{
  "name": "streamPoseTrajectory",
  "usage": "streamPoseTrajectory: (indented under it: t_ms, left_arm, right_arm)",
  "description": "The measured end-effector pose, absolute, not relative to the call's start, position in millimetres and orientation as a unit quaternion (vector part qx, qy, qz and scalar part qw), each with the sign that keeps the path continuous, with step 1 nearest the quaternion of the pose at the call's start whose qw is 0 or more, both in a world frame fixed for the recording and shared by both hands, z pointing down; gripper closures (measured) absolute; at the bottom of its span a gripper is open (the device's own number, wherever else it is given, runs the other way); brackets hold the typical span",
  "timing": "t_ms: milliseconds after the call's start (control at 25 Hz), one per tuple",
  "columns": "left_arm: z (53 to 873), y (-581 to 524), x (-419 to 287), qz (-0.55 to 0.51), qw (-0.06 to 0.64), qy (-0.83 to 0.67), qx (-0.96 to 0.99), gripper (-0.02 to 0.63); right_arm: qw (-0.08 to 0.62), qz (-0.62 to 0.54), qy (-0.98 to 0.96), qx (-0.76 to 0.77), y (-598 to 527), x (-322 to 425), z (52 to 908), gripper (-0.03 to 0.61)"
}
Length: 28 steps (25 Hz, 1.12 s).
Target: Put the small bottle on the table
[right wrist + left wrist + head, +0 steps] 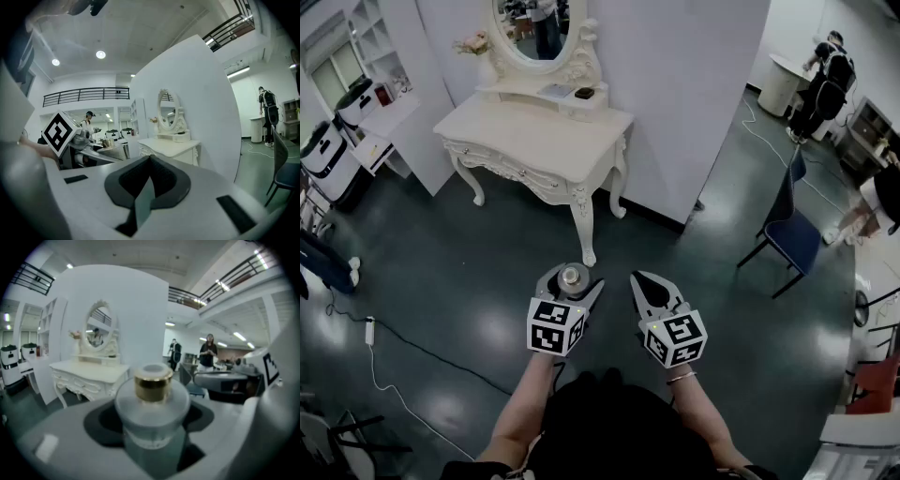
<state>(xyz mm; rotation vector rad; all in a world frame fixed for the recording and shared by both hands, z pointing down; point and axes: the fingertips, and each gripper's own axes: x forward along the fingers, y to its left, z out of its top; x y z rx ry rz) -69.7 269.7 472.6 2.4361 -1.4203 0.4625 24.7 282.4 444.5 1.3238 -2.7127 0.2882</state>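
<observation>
In the head view my left gripper point(571, 281) is shut on the small bottle point(573, 275), a clear glass one with a gold cap, held upright above the dark floor. The left gripper view shows the bottle point(152, 404) filling the space between both jaws. My right gripper point(642, 281) hangs just to the right of it, shut with nothing in it; its jaws meet at the tips point(150, 158). The white dressing table point(534, 127) stands ahead and slightly left, some way beyond both grippers, and also shows as the table point(89, 373) and the table point(171, 145).
An oval mirror point(534, 28) and small items stand on the table's back shelf. A white partition wall point(675, 94) rises behind it. A blue chair point(797, 239) stands at the right, a cable point(394, 347) runs over the floor at the left, and white shelves point(328, 155) fill the far left.
</observation>
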Motion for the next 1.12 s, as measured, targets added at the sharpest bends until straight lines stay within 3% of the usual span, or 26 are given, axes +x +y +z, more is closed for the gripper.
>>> streamPoseTrajectory:
  t_ms: [1120]
  left_arm:
    - [479, 192, -62, 0.17, 0.131, -0.505, 0.836, 0.276]
  right_arm:
    - [0.05, 0.119, -0.881, 0.455, 219, 56, 467, 0.572]
